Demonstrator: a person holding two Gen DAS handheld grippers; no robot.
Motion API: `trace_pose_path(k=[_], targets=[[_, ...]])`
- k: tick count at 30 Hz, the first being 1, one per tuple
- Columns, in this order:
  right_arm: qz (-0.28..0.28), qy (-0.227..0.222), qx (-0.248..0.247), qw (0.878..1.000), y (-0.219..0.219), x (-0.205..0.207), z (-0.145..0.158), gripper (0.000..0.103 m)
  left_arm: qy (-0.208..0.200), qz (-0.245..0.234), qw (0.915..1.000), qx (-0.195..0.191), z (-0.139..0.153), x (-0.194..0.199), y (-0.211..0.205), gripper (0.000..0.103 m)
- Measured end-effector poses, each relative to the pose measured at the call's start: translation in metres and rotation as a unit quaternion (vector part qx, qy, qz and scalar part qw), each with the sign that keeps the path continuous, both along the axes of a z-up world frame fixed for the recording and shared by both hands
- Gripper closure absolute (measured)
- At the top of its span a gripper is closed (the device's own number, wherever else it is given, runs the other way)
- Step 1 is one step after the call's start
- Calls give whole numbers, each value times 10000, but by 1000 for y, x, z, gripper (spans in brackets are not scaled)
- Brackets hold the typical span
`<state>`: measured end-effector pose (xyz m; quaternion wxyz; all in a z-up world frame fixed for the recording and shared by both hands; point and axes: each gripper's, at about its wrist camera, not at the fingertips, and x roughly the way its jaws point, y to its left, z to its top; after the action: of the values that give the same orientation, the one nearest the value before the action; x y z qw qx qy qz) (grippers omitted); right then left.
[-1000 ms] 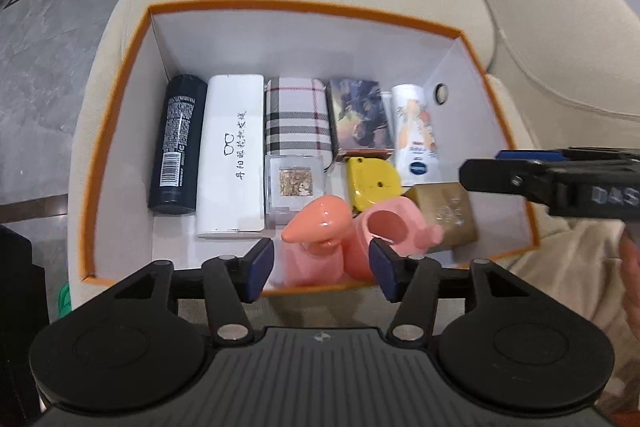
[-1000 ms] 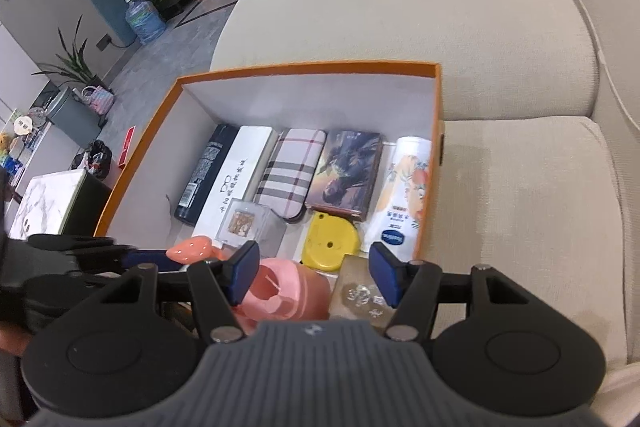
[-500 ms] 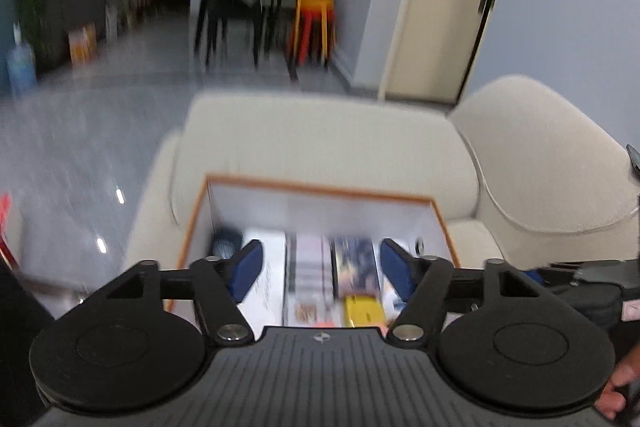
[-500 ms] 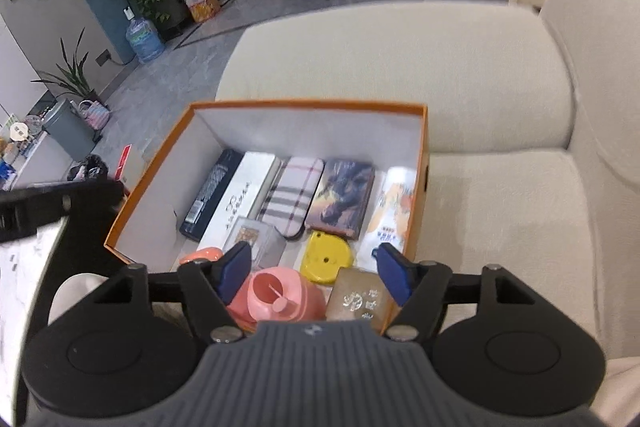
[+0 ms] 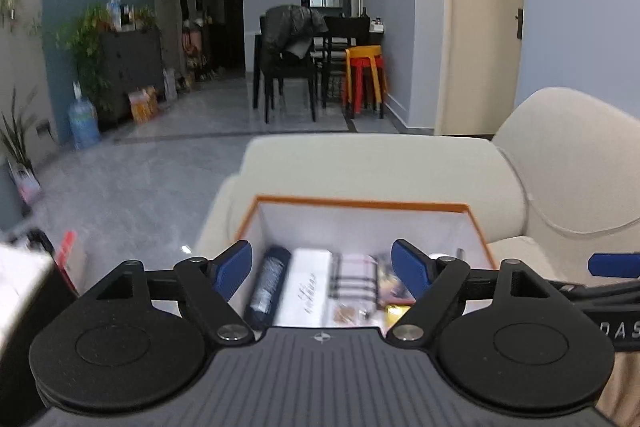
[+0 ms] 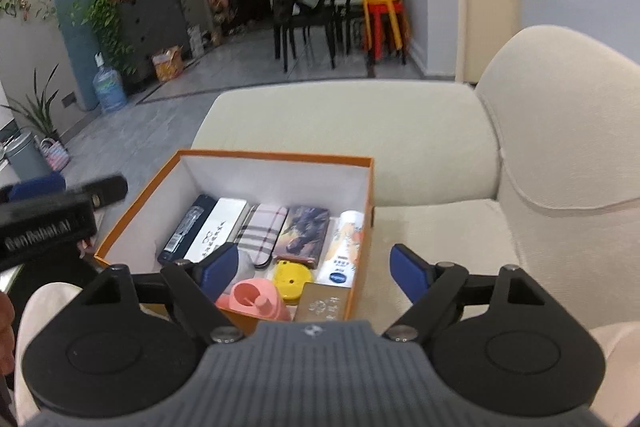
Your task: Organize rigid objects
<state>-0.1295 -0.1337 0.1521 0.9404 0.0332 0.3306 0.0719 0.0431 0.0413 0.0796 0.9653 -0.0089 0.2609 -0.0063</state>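
Both grippers, left (image 5: 322,269) and right (image 6: 310,269), empty with fingers apart; orange-rimmed cardboard box (image 6: 276,159) at frame centre looks packed, best hold clear.

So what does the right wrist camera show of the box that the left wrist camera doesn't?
Only the right wrist view shows the pink bottle, the gold box, the white tube and the round yellow case. Only the left wrist view shows the right tool's blue tip from the side. Both show the orange box on the sofa, the dark can, the white case and the plaid case.
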Motion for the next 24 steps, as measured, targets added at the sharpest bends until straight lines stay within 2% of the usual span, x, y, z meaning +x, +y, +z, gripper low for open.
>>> trace_pose_path(k=[1,5,8,13,17,24], targets=[[16,-38,20,10000,-1,-4,-1,4,17,33,9998,-176,-3,-1,2,10],[6,43,254,9997,-5,-8,-6,3,116,122,9986,-510,-13,-9,7,9],[-93,208,349,9991,-8,-7,-12,3,372,162,9967,-704,-19,-6,10,9],[-286,303,142,9990,-13,-3,-24,3,716,256,9962,-416,-28,-10,6,8],[-429,524,75,9977,-18,4,-37,3,1061,181,9932,-437,-40,-7,2,8],[-427,710,-4,9966,-18,17,-52,3,1279,216,9910,-332,-49,0,-1,8]])
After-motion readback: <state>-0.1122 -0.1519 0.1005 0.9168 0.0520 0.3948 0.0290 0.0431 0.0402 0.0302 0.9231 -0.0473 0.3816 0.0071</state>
